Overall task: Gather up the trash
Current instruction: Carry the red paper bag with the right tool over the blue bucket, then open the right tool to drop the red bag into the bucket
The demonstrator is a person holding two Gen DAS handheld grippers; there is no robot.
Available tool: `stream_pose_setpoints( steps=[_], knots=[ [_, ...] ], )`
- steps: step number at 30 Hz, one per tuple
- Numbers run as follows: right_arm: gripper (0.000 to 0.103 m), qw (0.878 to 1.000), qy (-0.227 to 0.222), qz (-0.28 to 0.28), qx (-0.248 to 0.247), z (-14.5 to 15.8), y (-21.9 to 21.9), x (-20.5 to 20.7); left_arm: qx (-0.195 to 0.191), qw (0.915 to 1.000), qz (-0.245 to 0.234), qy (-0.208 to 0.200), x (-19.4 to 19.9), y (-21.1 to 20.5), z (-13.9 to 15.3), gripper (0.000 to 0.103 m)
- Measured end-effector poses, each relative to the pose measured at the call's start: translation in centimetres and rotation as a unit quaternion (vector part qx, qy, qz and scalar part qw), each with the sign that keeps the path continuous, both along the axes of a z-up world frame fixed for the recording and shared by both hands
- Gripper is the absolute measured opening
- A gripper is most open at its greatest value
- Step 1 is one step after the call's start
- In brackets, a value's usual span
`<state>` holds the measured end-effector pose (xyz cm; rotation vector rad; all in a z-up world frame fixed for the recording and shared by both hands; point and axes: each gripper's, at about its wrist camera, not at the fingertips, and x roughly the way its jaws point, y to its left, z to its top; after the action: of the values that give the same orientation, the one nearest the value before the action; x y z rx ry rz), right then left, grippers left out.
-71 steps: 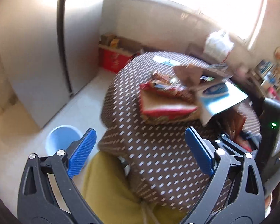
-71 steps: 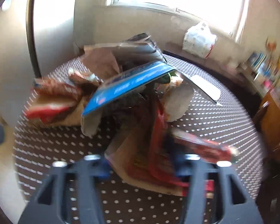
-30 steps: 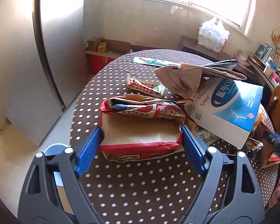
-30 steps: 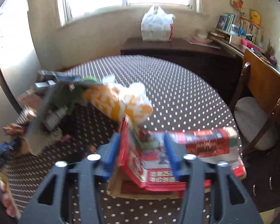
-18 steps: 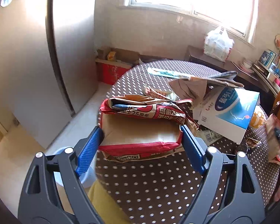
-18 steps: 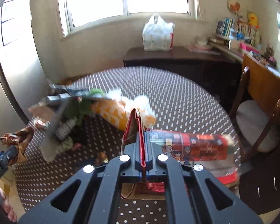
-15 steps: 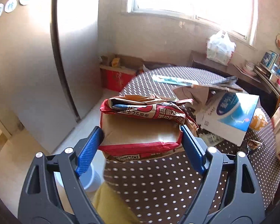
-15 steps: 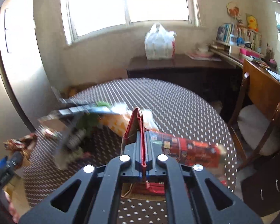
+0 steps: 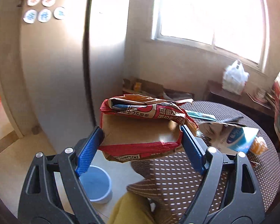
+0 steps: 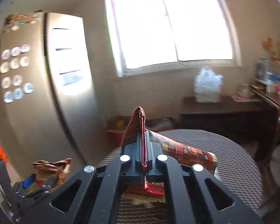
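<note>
The left gripper (image 9: 141,140) is holding its blue pads wide, one on each side edge of a crumpled red-and-brown paper bag (image 9: 143,128), and that bag is hanging in the air between them, clear of the polka-dot table (image 9: 205,177). Below it on the pale floor a blue bin (image 9: 96,185) is sitting just beside the table's edge, in front of the tall steel fridge (image 9: 56,65). Over on the table a blue-and-white box (image 9: 237,136) is lying among other wrappers. The right gripper (image 10: 144,149) is pressed tight together, pinching the thin upright edge of a red printed bag (image 10: 186,151), the rest of which is trailing off to the right above the tabletop (image 10: 229,160). In the right wrist view the left gripper's load is showing at lower left, near the fridge door. A white plastic bag (image 10: 208,88) is resting on the dark sideboard (image 10: 227,115) under the bright window (image 10: 169,28).
</note>
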<state>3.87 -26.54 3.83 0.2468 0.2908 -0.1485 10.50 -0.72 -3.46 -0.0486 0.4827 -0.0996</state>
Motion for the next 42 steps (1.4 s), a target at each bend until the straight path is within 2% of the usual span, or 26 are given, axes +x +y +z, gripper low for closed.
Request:
stream_pose_setpoints(
  steps=[6, 13, 20, 25, 28, 34, 38, 42],
  knots=[
    [0.003, 0.993, 0.006, 0.115, 0.02, 0.2, 6.9, 4.4, 0.006, 0.9973, 0.071, -0.017, -1.6, 5.0, 1.7, 0.083],
    [0.003, 0.972, 0.042, 0.23, 0.036, -1.4, 16.1, 8.8, 0.025, 0.9887, 0.146, -0.021, -3.1, 10.0, 2.4, 0.083],
    [0.003, 0.95, 0.08, 0.298, 0.053, -3.7, 22.3, 11.3, 0.027, 0.9808, 0.193, -0.001, -3.0, 14.1, 1.6, 0.083],
    [0.003, 0.94, 0.11, 0.316, 0.068, -5.8, 24.7, 13.5, 0.01, 0.9773, 0.209, 0.033, -1.0, 16.6, -0.4, 0.084],
    [0.003, 0.935, 0.137, 0.316, 0.082, -7.3, 25.7, 15.1, 0.009, 0.9742, 0.217, 0.062, 0.8, 17.8, -2.7, 0.084],
    [0.003, 0.931, 0.188, 0.304, 0.073, -11.0, 27.1, 17.9, 0.0, 0.9723, 0.209, 0.105, 4.8, 19.1, -6.7, 0.088],
    [0.003, 0.928, 0.216, 0.295, 0.067, -13.4, 27.7, 19.7, 0.01, 0.9636, 0.228, 0.139, 7.4, 19.4, -9.8, 0.089],
    [0.003, 0.923, 0.243, 0.291, 0.063, -15.4, 28.4, 20.8, -0.026, 0.9574, 0.228, 0.176, 9.0, 21.4, -12.3, 0.089]
  ],
)
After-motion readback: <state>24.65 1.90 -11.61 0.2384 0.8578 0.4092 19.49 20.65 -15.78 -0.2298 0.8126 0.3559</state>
